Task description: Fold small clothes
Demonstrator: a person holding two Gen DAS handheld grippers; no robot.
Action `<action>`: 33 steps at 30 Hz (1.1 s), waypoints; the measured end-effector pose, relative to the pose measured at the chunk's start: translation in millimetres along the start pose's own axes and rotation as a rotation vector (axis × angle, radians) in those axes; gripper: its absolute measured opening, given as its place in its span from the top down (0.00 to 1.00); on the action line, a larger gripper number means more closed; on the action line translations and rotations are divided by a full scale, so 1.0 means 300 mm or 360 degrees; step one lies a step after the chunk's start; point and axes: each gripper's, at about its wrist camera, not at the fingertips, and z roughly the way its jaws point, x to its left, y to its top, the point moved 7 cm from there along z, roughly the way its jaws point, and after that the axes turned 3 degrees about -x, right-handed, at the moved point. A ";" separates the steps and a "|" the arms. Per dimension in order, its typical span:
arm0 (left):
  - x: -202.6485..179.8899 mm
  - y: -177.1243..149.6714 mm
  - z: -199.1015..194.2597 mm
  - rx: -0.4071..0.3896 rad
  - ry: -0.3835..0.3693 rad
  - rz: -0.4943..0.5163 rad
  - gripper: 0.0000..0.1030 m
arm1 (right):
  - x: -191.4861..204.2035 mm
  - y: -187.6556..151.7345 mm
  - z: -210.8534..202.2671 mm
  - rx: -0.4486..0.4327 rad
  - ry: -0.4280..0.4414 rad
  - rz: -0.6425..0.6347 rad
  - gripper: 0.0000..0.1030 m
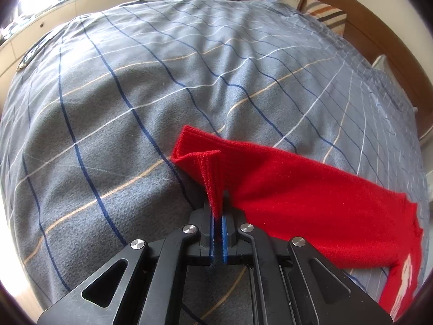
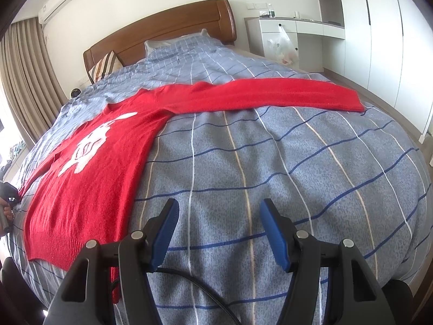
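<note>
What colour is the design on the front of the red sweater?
White, on the red sweater; the design shows best in the right wrist view.

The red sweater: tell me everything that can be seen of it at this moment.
The red sweater is a knit, soft-looking garment with a white figure on the front and ribbed cuffs and hem. It lies spread front up on the blue checked bedspread, body flat. One long sleeve stretches straight out across the bed. The other sleeve's ribbed cuff is pinched in the shut left claw and folded up off the cover. The open right claw stands apart from it.
</note>
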 end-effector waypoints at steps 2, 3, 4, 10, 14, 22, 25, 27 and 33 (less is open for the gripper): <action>0.000 -0.002 0.000 0.0000 -0.0002 0.0003 0.97 | 0.000 0.001 0.000 -0.0002 0.0000 0.0000 0.40; 0.001 -0.003 0.000 0.0002 -0.0004 0.0003 0.97 | 0.000 0.001 0.000 -0.0002 0.0000 -0.0001 0.40; 0.001 -0.002 0.000 0.0004 -0.0005 0.0002 0.96 | -0.001 0.000 0.000 -0.0001 0.0001 -0.0001 0.40; -0.003 -0.004 0.000 0.0000 0.0005 0.0014 0.96 | 0.001 0.000 0.001 -0.0002 0.0002 -0.0002 0.39; -0.004 -0.003 0.001 0.0004 -0.0001 0.0009 0.96 | 0.001 -0.001 0.001 0.0000 0.0001 0.0000 0.39; 0.012 -0.004 0.000 0.0017 -0.0055 -0.0005 0.94 | 0.001 -0.001 0.001 0.0000 0.0002 -0.0001 0.38; 0.018 -0.004 0.000 0.0024 -0.0093 -0.0028 0.93 | 0.004 -0.002 0.004 0.0000 0.0006 -0.0004 0.36; 0.027 -0.006 -0.001 0.0026 -0.0149 -0.0073 0.91 | 0.006 -0.003 0.005 0.0001 0.0008 -0.0006 0.35; 0.058 -0.011 -0.010 0.0039 -0.0307 -0.0189 0.88 | 0.008 -0.007 0.001 -0.0002 0.0013 0.0004 0.32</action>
